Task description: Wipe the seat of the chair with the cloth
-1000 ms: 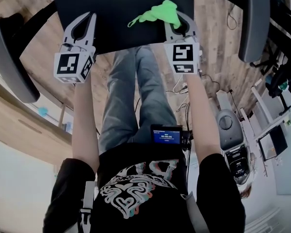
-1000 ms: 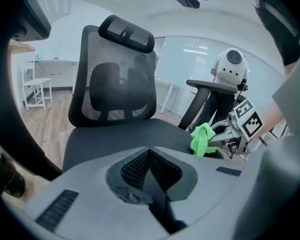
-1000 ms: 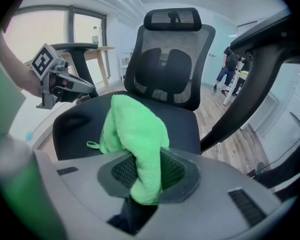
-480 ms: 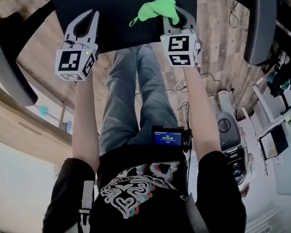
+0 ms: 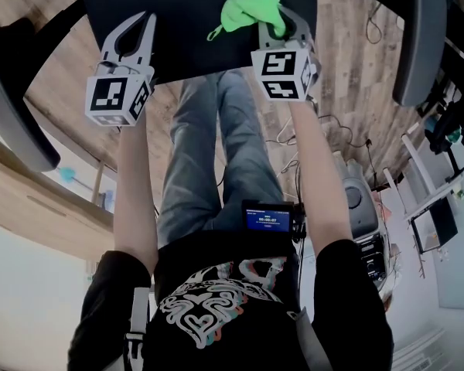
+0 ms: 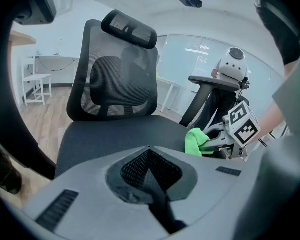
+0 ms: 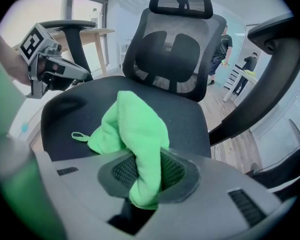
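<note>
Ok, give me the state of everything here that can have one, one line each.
green cloth, bunched up, pinched at one end, the rest hanging forward over the seat.
right gripper, shut on the green cloth.
left gripper, shut, nothing between its jaws.
chair seat, unoccupied, only the green cloth near its front.
small screen at the person's waist, lit.

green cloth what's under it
The black chair seat lies under the green cloth, which the right tool grips. The seat patch beneath its folds is hidden.
</note>
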Available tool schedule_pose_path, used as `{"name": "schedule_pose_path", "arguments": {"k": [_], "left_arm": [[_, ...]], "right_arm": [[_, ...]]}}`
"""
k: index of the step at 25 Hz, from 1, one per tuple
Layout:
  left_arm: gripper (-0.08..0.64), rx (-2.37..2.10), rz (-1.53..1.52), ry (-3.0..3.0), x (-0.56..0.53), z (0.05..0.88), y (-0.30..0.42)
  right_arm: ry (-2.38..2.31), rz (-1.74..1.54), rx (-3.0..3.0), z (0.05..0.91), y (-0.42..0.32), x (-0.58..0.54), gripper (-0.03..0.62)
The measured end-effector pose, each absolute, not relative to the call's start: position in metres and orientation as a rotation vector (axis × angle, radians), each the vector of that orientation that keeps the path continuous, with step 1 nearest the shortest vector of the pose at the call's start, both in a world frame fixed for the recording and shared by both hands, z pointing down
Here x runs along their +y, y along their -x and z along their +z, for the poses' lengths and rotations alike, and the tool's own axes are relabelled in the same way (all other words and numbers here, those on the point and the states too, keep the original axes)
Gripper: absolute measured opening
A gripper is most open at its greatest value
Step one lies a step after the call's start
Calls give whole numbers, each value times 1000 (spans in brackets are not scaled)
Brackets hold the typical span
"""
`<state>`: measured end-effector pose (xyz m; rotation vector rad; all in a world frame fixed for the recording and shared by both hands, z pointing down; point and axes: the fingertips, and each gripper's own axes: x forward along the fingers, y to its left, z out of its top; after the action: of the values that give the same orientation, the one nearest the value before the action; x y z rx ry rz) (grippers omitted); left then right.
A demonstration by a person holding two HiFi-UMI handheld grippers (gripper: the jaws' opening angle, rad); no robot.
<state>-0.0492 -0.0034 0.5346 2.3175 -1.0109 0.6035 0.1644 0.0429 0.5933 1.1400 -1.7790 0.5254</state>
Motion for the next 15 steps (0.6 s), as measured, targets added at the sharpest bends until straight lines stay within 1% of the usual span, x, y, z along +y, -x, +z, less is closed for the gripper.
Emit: {"name": "schedule_pose_path", "arguments": {"k": [15], "left_arm": [[0, -1032, 586, -2298, -8, 537, 54]], "right_arm": [[-1124, 543, -1789, 596, -151, 38, 80]]}}
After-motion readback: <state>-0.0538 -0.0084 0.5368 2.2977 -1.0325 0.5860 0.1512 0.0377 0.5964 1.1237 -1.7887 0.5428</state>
